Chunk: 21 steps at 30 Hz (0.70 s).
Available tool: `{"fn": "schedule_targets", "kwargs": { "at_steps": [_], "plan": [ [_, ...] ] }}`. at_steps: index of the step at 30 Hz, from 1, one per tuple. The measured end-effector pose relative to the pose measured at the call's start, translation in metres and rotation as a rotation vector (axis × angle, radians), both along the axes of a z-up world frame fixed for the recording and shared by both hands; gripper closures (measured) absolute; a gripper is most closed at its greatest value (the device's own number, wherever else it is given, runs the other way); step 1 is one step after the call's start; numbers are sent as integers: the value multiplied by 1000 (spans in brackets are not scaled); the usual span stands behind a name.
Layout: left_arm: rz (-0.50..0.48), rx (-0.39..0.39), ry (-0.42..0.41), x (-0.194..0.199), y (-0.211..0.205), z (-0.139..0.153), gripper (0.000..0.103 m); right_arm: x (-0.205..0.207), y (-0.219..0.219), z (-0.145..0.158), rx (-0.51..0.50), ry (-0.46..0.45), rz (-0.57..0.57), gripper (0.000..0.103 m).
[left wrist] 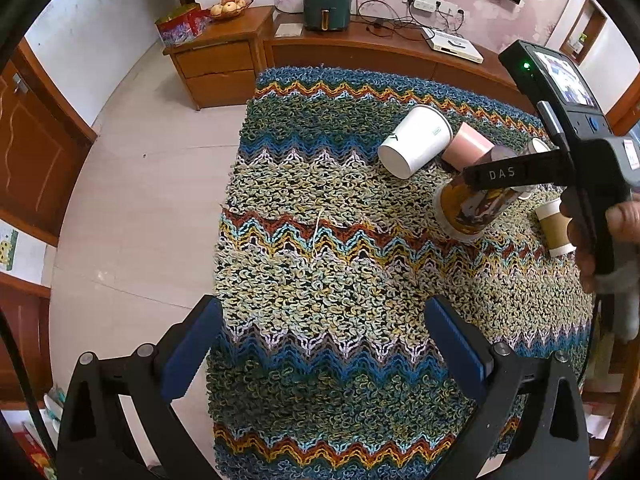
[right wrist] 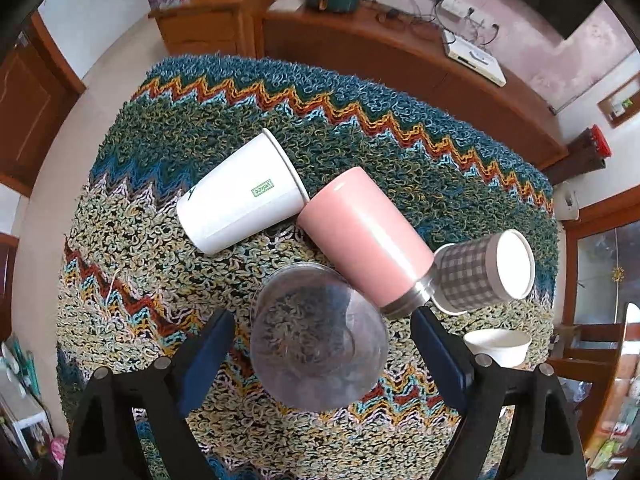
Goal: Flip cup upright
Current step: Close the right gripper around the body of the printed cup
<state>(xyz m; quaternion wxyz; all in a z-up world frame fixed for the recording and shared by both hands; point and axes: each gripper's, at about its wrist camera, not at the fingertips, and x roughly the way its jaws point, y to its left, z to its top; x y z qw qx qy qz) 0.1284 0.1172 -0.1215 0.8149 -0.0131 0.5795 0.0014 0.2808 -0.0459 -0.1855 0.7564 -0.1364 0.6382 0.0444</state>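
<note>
Several cups lie on a zigzag knitted cloth. A white paper cup lies on its side, also in the left wrist view. A pink tumbler lies beside it. A checked paper cup lies on its side at the right. A clear plastic cup stands mouth-down between my right gripper's open fingers, not pinched. In the left wrist view this cup sits under the right gripper's finger. My left gripper is open and empty over the near cloth.
A brown-sleeved paper cup stands at the right. A small white bowl sits near the right finger. A wooden cabinet with a green air fryer runs behind the table. Tiled floor lies to the left.
</note>
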Motion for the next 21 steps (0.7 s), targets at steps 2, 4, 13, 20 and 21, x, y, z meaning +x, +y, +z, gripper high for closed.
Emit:
{"fn": "schedule_targets", "kwargs": {
  "at_steps": [2,4,13,20,21],
  "plan": [
    [2,-3,-1,2,1,0,2,3,2,-3,-12,23,12,13],
    [4,-6,-2,4,2,0,2,5,4,-8,-9,63,29,13],
    [15,-19,7,11,5,-2,2,9,6,-30,-9,193,48,33],
    [16,-21,7,12,5,-2,2,9,7,-30,0,194,65,34],
    [16,-21,6,12,6,-2,2,7,6,-29,7,190,59,34]
  ]
}}
